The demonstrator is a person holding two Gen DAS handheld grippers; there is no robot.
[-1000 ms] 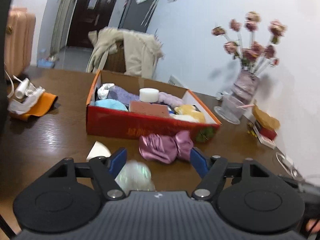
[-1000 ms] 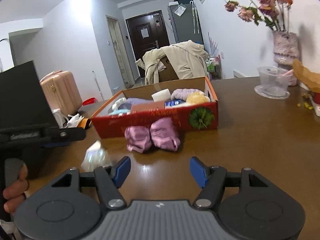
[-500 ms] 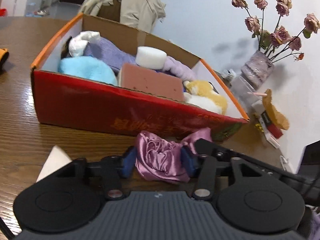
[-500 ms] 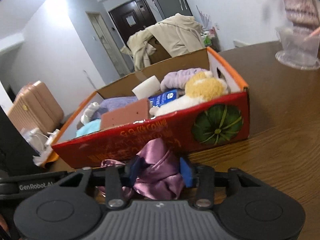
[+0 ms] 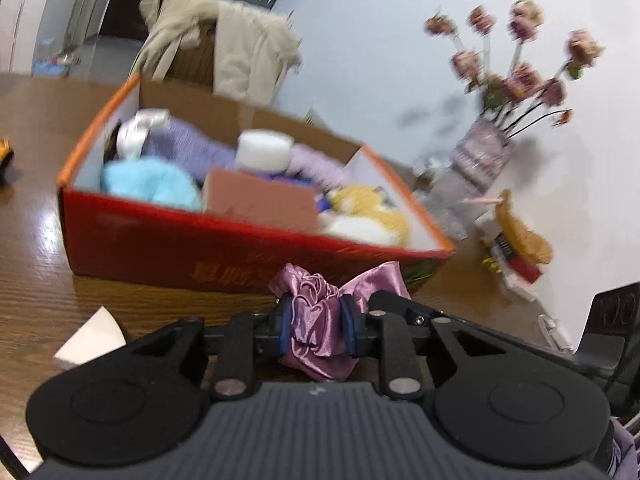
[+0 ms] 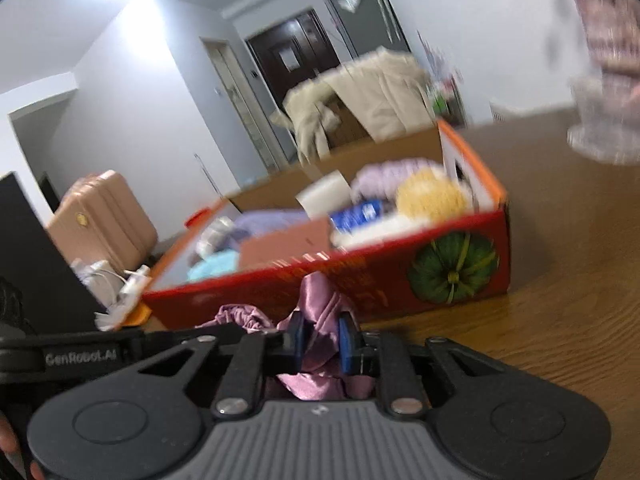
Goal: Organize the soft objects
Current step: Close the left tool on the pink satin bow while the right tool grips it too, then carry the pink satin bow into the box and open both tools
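A pink satin cloth (image 5: 320, 320) is bunched in front of the red cardboard box (image 5: 168, 248). My left gripper (image 5: 316, 326) is shut on its left part. My right gripper (image 6: 323, 338) is shut on the right part of the same cloth (image 6: 316, 300). The cloth sits just off the wooden table, close to the near wall of the box (image 6: 360, 280). The box holds several soft things: a light blue plush (image 5: 148, 182), a purple knit (image 5: 188, 148), a white round sponge (image 5: 264, 150), a brown pad (image 5: 260, 202) and a yellow plush (image 5: 372, 208).
A vase of dried roses (image 5: 480, 156) and a clear plastic cup (image 6: 600, 120) stand right of the box. A white paper scrap (image 5: 90, 340) lies at the left. A snack pile (image 5: 520, 248) sits by the wall. A chair with a beige coat (image 5: 224, 52) is behind.
Both grippers moved in from open to shut on the pink cloth. The cloth is now pinched tighter and raised slightly in front of the box.
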